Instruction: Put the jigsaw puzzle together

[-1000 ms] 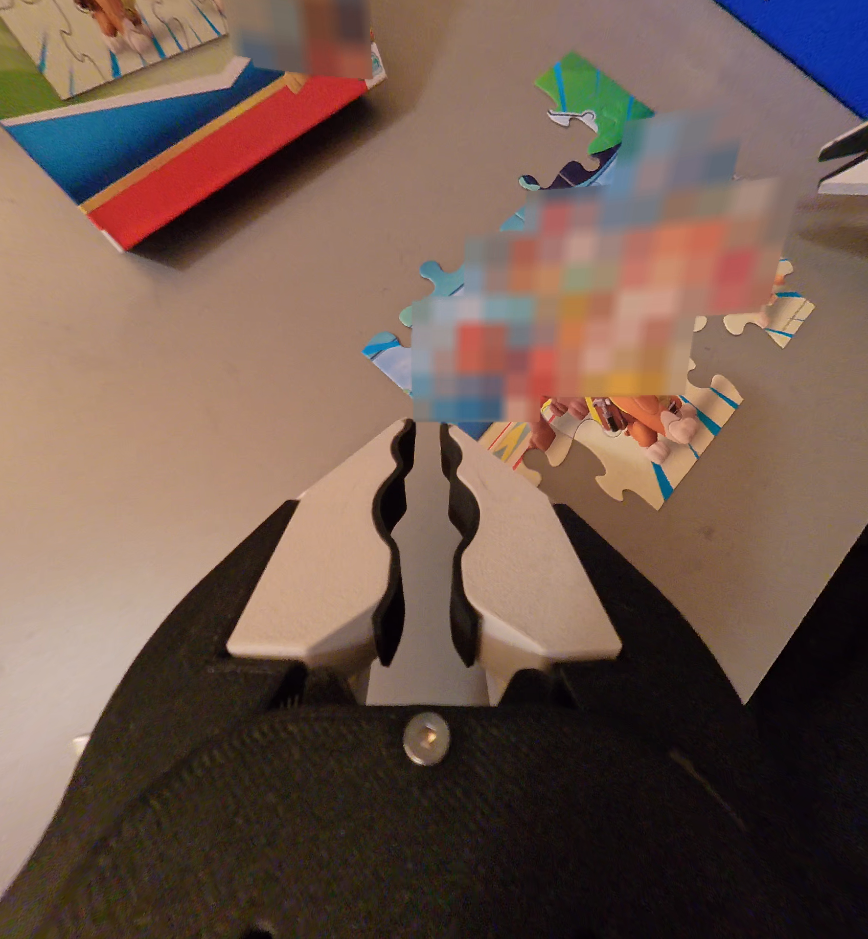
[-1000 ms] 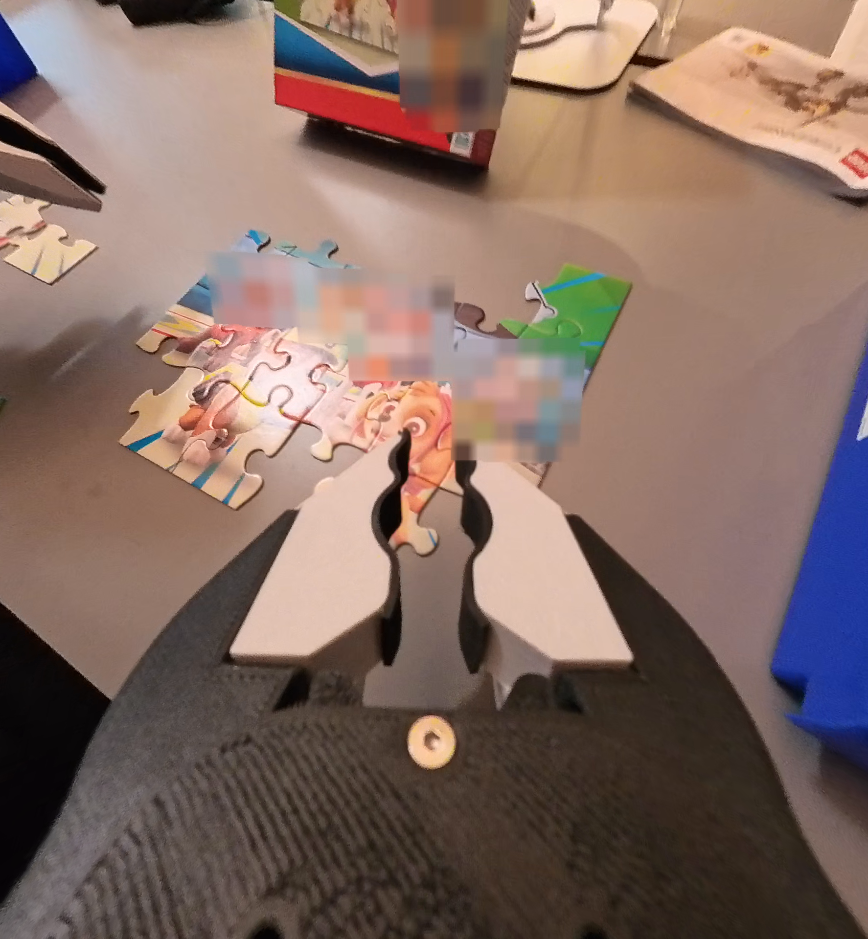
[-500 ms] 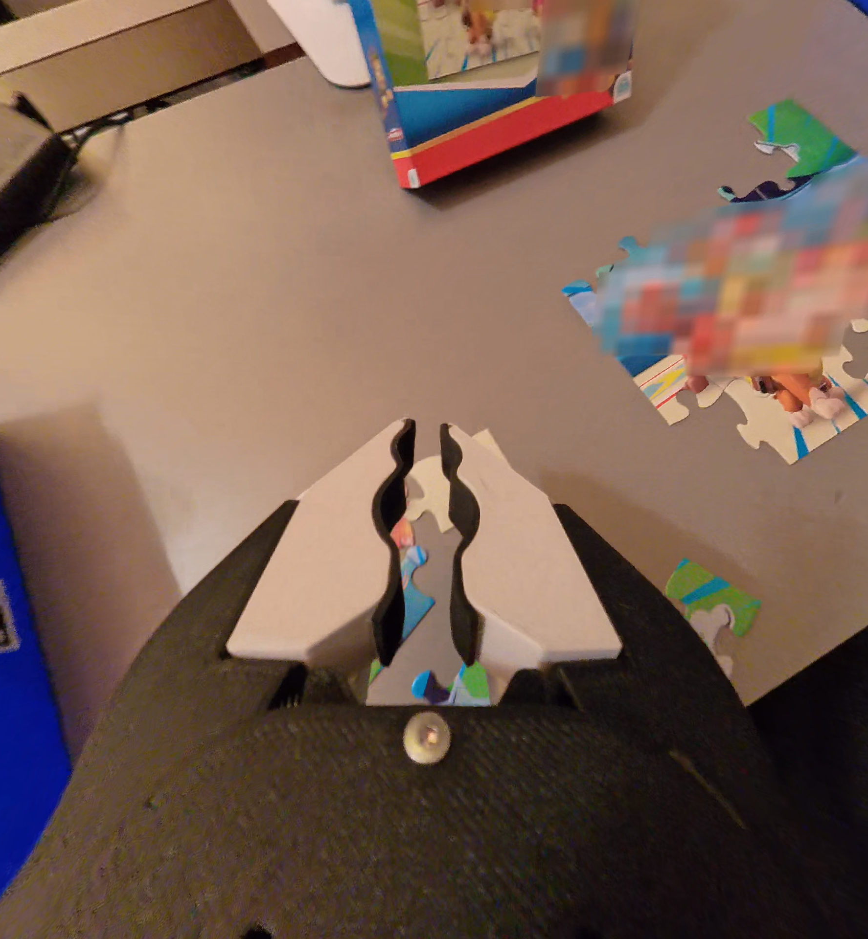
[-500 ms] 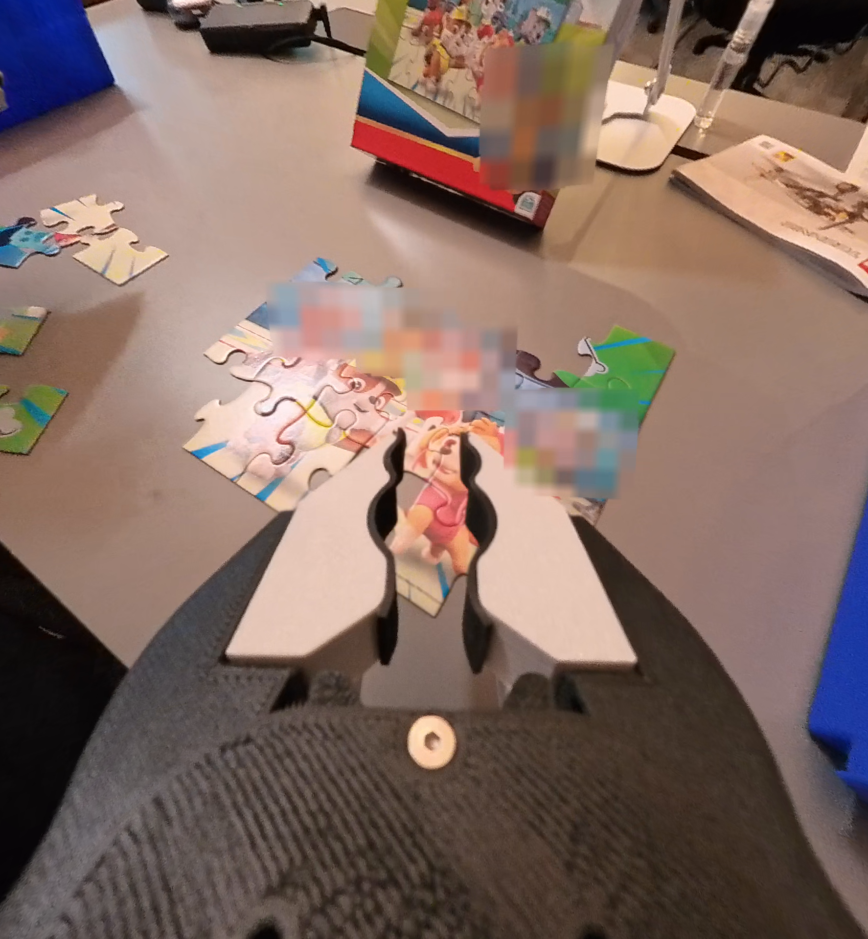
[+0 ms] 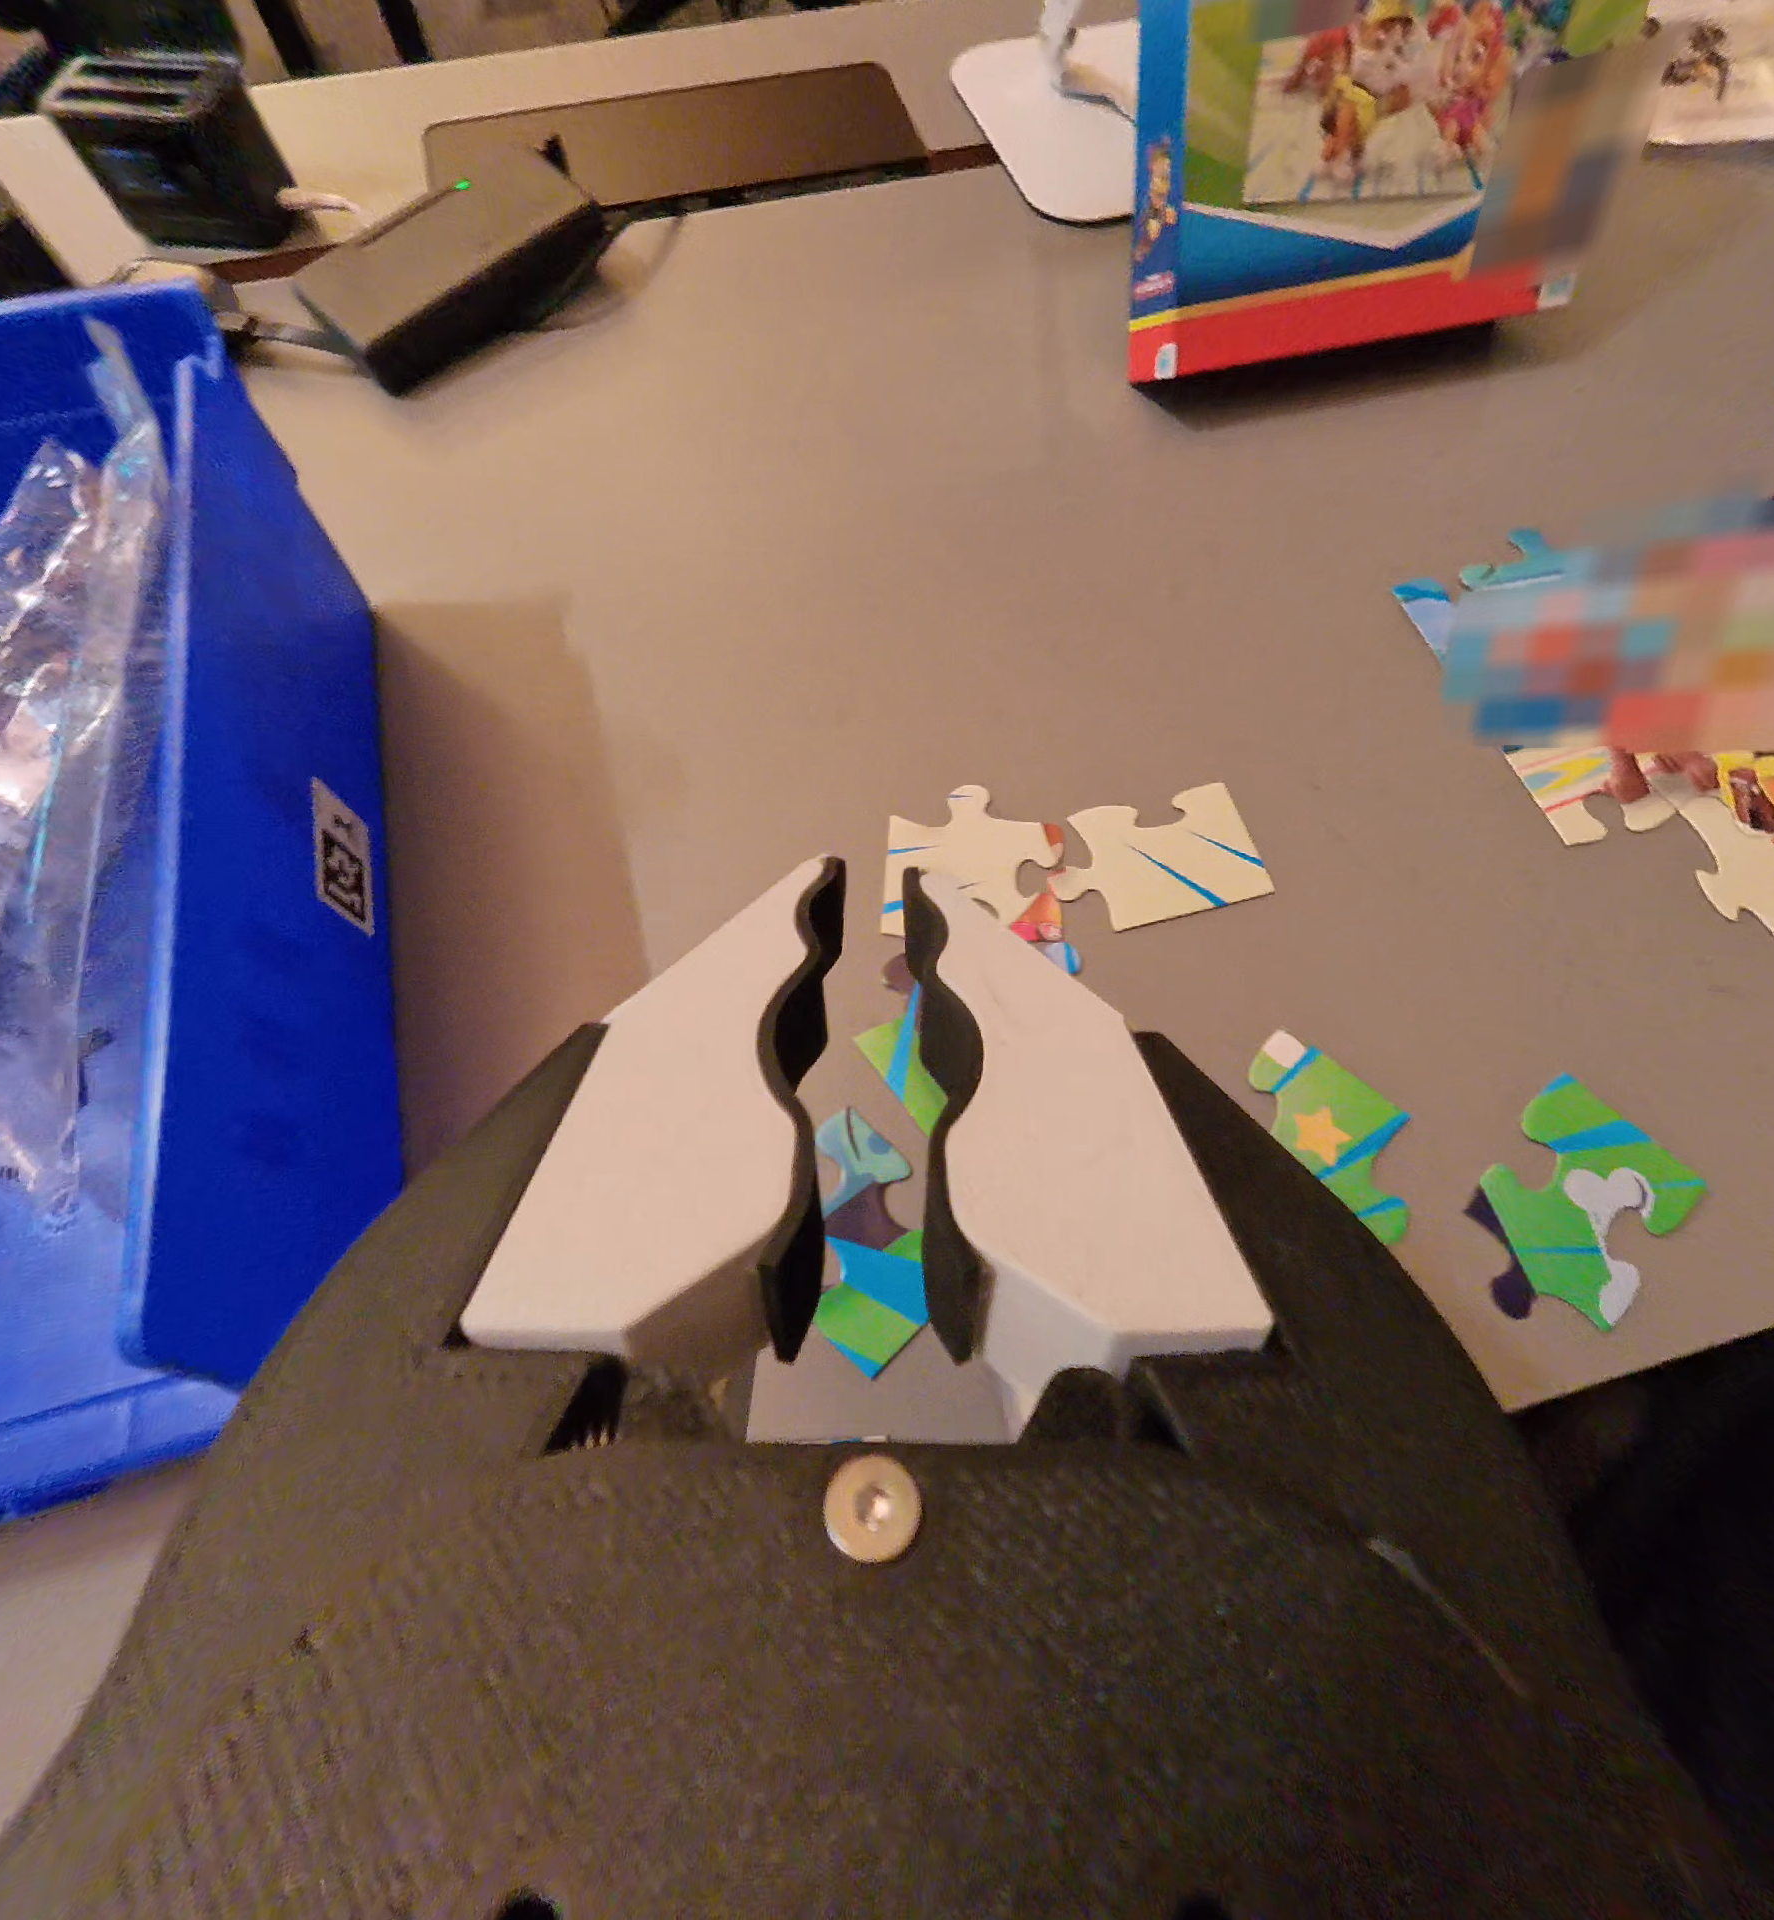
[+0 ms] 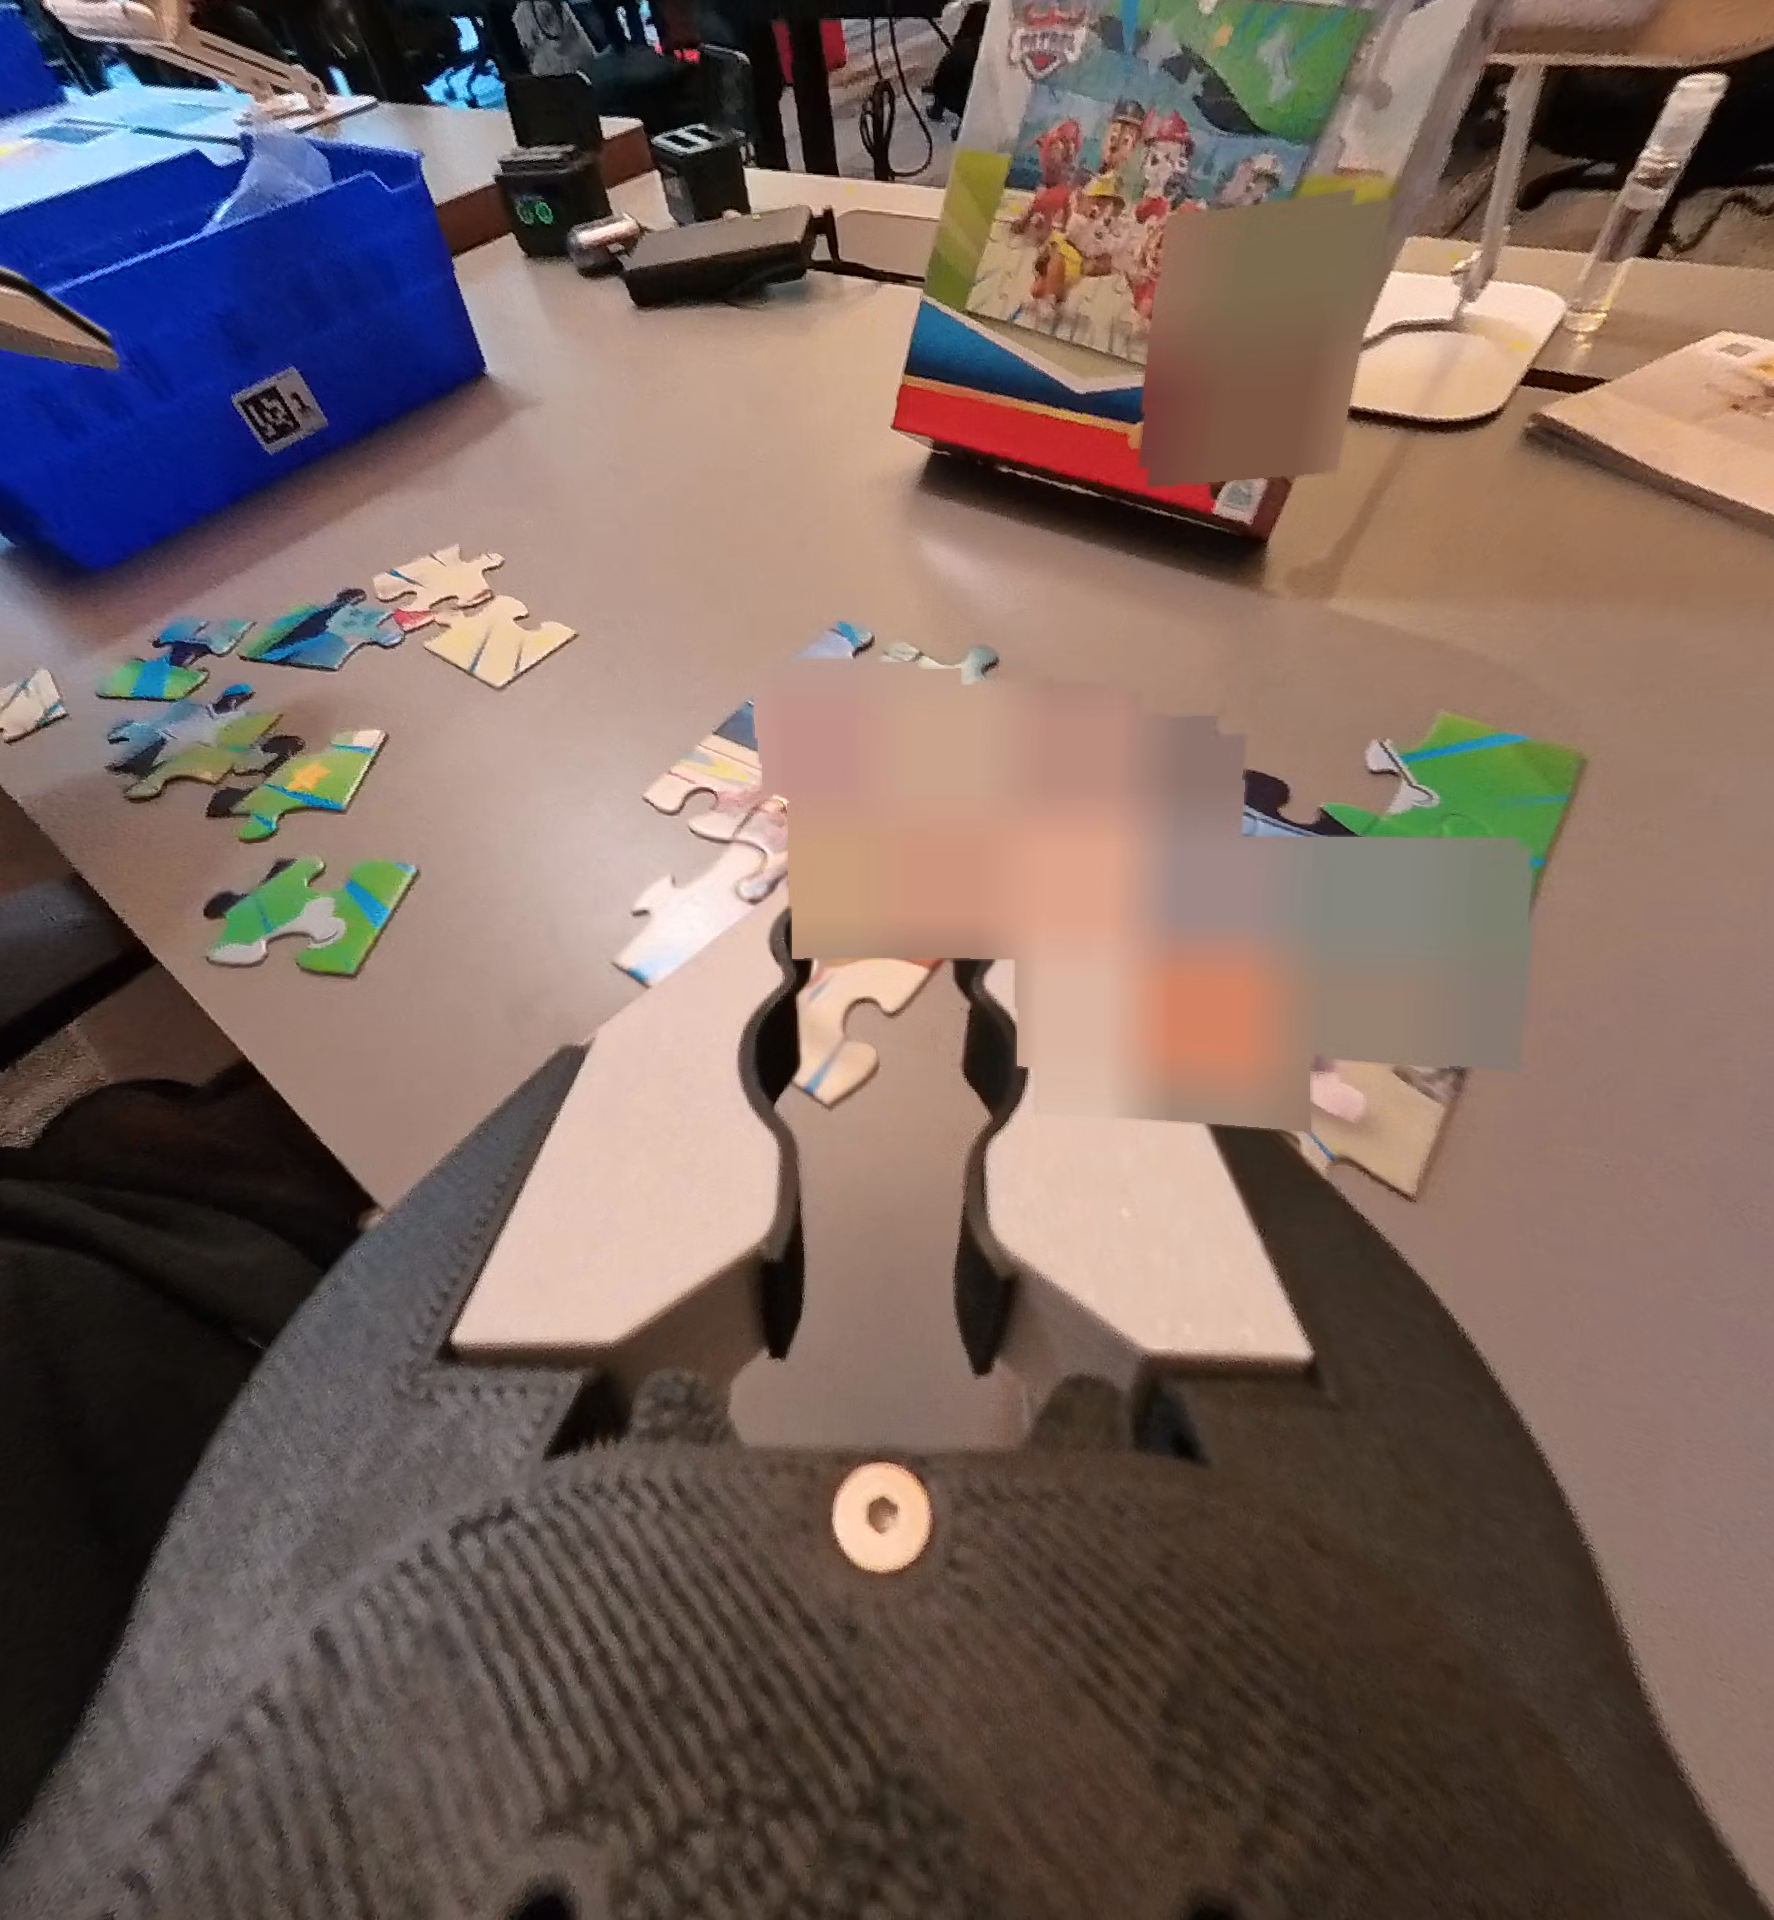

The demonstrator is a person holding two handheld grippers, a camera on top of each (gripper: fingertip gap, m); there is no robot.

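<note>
The left gripper (image 5: pixel 872 883) hovers above the desk (image 5: pixel 862 540), tilted down, fingers narrowly apart and gripping nothing. Loose puzzle pieces (image 5: pixel 976 862) lie under and just ahead of its fingers; a blue bin (image 5: pixel 259 831) stands to their left. The right gripper (image 6: pixel 878 971) hovers over the assembled puzzle (image 6: pixel 717 831), fingers apart, nothing between them.

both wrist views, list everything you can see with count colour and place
table: one, grey
loose puzzle pieces: several, mostly green, blue and cream, under and right of the left tool
assembled puzzle section: one, ahead of the right tool
puzzle box: one, red and blue, upright at the far side
bin: one, blue, left
power adapter: one, black, far left
booklet: one, far right
left tool: narrow gap, holding nothing
right tool: open, holding nothing
</note>
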